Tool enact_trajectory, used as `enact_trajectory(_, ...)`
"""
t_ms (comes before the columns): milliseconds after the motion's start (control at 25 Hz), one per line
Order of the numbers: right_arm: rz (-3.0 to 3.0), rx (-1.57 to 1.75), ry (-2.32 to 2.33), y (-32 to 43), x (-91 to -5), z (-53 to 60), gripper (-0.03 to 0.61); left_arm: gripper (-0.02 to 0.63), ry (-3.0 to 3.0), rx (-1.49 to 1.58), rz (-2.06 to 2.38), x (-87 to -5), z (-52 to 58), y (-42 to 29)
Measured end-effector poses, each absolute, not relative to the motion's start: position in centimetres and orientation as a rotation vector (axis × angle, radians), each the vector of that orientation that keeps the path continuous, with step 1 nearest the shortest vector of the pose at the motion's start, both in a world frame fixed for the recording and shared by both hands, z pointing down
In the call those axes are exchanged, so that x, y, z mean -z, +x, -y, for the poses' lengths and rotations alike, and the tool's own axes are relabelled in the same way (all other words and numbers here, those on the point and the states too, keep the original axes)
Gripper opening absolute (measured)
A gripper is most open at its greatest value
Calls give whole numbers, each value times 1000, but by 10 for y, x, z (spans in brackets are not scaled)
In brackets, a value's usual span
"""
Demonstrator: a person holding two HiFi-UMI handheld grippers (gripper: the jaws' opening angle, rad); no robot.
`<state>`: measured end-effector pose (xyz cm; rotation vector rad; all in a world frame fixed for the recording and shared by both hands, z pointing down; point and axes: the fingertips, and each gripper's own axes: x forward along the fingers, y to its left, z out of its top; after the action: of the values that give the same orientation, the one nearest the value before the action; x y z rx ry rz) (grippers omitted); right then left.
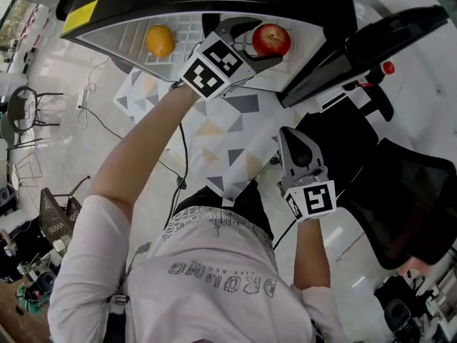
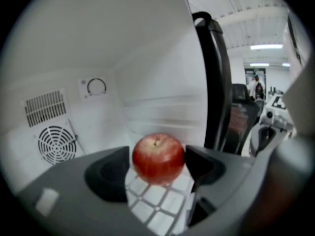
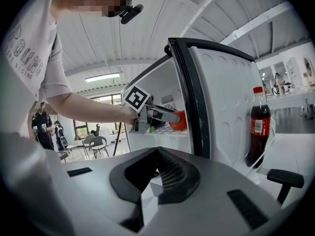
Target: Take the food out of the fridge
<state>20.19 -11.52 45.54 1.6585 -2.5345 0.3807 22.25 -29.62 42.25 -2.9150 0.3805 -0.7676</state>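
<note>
A red apple stands on the white wire shelf inside the open fridge, to the right. An orange lies further left on the same shelf. My left gripper reaches into the fridge and is open, one jaw on each side of the apple, the pads not pressing it. In the right gripper view the left gripper shows beside the apple. My right gripper hangs outside the fridge, lower down, its jaws together with nothing in them.
The fridge door stands open at the right, with a cola bottle in its rack. A black office chair is to the right of me. A patterned mat lies on the floor in front of the fridge.
</note>
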Motion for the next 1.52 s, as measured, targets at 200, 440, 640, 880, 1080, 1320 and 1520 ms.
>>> enact_trajectory(200, 2536, -389, 1658, 202, -458, 114, 0, 348, -2911, 784, -374, -425, 296, 226)
enact_trajectory(440, 2530, -392, 1667, 204, -459, 112, 0, 348, -2912, 784, -386, -425, 298, 229)
enact_trajectory(640, 2522, -390, 1680, 206, -459, 110, 0, 347, -2909, 781, -398, -424, 297, 227)
enact_trajectory(880, 2517, -372, 1676, 203, -455, 109, 0, 348, -2912, 761, -405, -419, 295, 221)
enact_trajectory(1080, 2520, -353, 1669, 197, -454, 109, 0, 348, -2916, 724, -409, -409, 288, 212)
enact_trajectory(1320, 2515, -342, 1661, 185, -452, 111, 0, 348, -2929, 679, -421, -398, 280, 191)
enact_trajectory(1520, 2510, -329, 1646, 169, -448, 111, 0, 348, -2946, 653, -461, -394, 273, 161)
